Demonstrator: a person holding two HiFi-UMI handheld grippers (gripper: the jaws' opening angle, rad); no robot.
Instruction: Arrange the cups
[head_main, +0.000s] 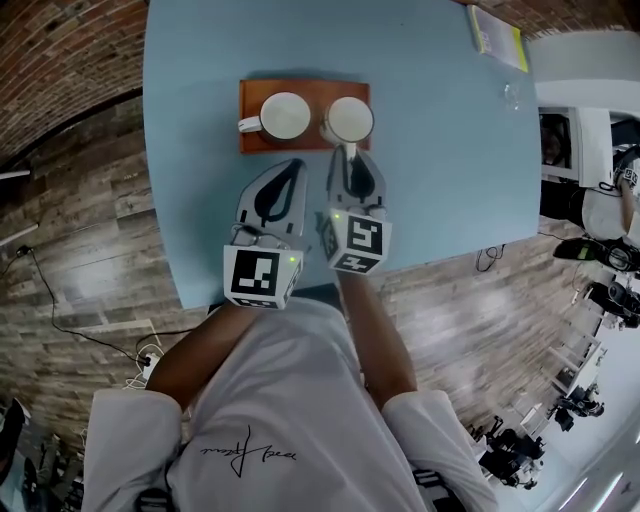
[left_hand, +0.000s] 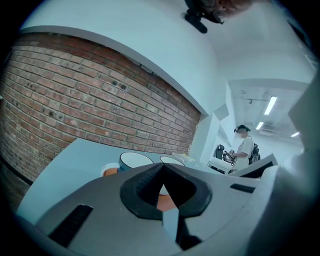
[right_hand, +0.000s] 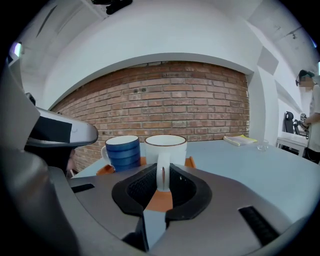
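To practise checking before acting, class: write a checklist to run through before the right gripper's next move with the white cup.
1. Grip: right gripper closed on the handle of the white cup: ok.
2. Pose: white cup upright: ok.
3. Place: white cup above the tray, beside the blue cup: ok.
4. Contact: white cup's base resting on the tray: cannot tell.
5. Other hand: left gripper shut, empty, short of both cups: ok.

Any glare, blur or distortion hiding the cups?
Head view: even light, no glare, edges bowed. Right gripper view: fisheye, but white cup and blue cup sharp. Left gripper view: dark vignette, left gripper covers most of both cups.
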